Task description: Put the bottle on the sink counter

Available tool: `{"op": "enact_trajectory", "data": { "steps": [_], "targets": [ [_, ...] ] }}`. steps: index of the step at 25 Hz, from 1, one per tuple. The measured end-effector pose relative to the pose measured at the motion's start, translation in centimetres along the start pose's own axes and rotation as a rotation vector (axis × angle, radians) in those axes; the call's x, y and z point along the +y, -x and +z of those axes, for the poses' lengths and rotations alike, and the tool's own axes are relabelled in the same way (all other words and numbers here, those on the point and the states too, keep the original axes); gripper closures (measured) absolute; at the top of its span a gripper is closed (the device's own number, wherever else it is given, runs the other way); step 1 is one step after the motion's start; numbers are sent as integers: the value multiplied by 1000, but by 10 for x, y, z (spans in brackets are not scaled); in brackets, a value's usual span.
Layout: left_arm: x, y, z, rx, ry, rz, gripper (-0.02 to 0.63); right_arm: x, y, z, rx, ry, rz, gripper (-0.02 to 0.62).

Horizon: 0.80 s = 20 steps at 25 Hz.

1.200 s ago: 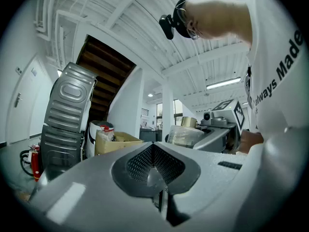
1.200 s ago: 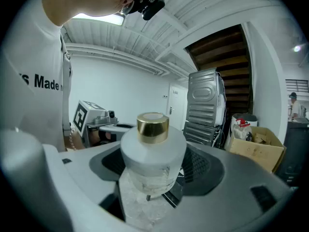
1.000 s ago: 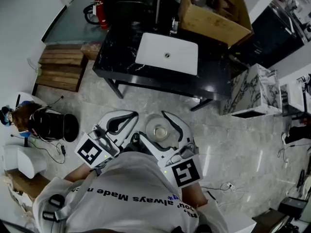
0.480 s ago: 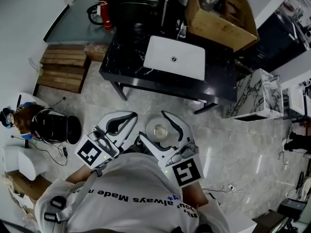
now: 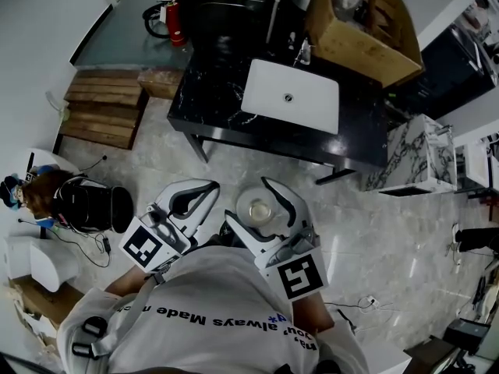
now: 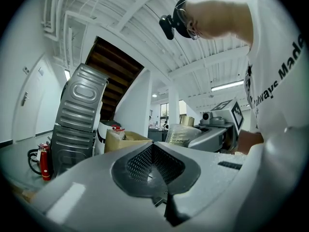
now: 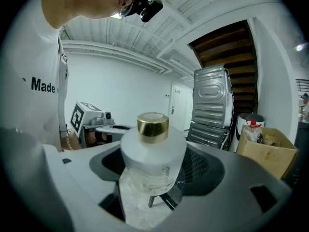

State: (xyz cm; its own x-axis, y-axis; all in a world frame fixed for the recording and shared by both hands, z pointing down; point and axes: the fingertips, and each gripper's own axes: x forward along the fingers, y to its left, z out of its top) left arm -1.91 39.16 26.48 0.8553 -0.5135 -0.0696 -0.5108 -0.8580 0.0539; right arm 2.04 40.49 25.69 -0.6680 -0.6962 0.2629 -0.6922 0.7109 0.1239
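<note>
R tongs [image 5: 251,205] pinch bottle [image 7: 152,149] over pale floor [image 5: 390,240], L tongs [image 5: 206,188] pressed together, counter [image 5: 210,100] ahead.

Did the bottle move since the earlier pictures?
Yes: the bottle, held in the right tongs, has come slightly nearer the sink counter.

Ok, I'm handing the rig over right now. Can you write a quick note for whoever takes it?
Right hand-held gripper: shut on the frosted bottle with the gold cap, held upright close to the person's body.
Left hand-held gripper: shut, nothing between its jaws.
Sink counter: black top with a white basin, ahead across the floor. A cardboard box sits by its far right end.
Done: the bottle is in the grip.
Left: carry it to the counter, set it upright on the black top (the part left of the basin looks free), then open the jaws.
</note>
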Motion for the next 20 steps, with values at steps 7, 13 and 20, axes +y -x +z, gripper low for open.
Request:
{"op": "enact_trajectory", "data": {
  "steps": [7,13,20],
  "targets": [
    [22,-19,-1,-2,-4,1,603,-21,-19,-3,-3,-25,8,263],
    [47,-54,-3,5,-2,1,603,-61,-36,-5,-1,-13,9,262],
    [83,-118,-3,19,0,-6,603,-131,-57,-5,7,2,6,263]
  ]
}}
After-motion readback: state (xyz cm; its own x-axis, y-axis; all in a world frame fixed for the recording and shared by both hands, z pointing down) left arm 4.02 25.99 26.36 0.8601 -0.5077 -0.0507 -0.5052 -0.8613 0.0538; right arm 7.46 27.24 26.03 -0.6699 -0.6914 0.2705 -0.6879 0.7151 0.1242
